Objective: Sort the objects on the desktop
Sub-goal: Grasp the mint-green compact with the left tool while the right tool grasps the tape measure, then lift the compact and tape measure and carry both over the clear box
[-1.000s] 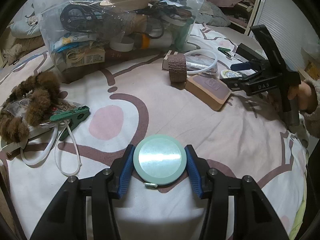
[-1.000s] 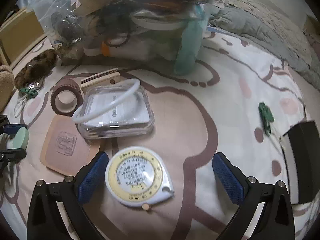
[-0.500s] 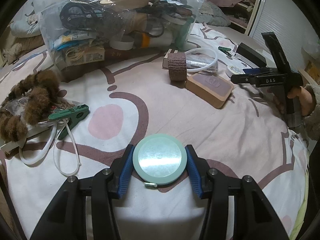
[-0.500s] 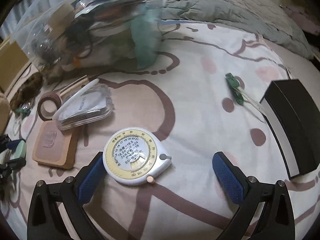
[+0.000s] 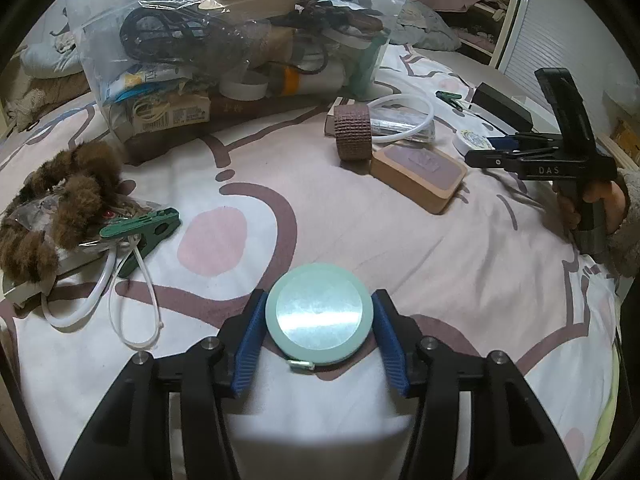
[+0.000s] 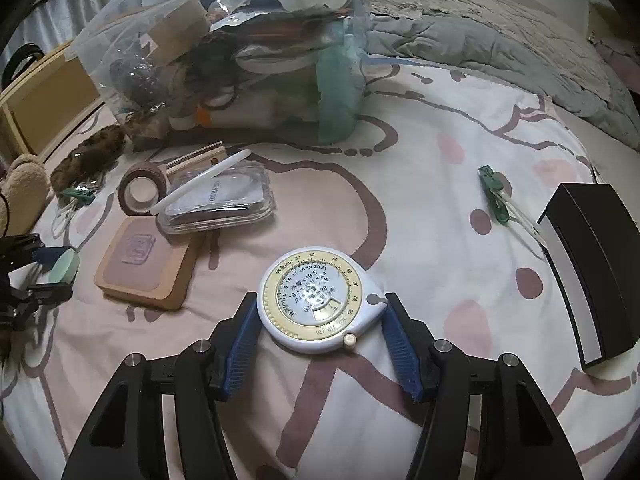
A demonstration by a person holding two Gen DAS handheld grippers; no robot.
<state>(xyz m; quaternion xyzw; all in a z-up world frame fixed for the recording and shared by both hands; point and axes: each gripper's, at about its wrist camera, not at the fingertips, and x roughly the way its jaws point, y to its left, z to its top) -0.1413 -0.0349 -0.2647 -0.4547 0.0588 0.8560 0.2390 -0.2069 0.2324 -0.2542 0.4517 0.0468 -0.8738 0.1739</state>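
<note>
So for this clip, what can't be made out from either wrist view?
- Clear storage bin: contents jumbled behind glossy plastic in both views; few items identifiable.
- Black box: far end cut off by the right wrist view's edge.
- Clear case: label too small and tilted to read.
- Mint round tape measure, between the opening left gripper jaws: underside hidden against the bedsheet.
</note>
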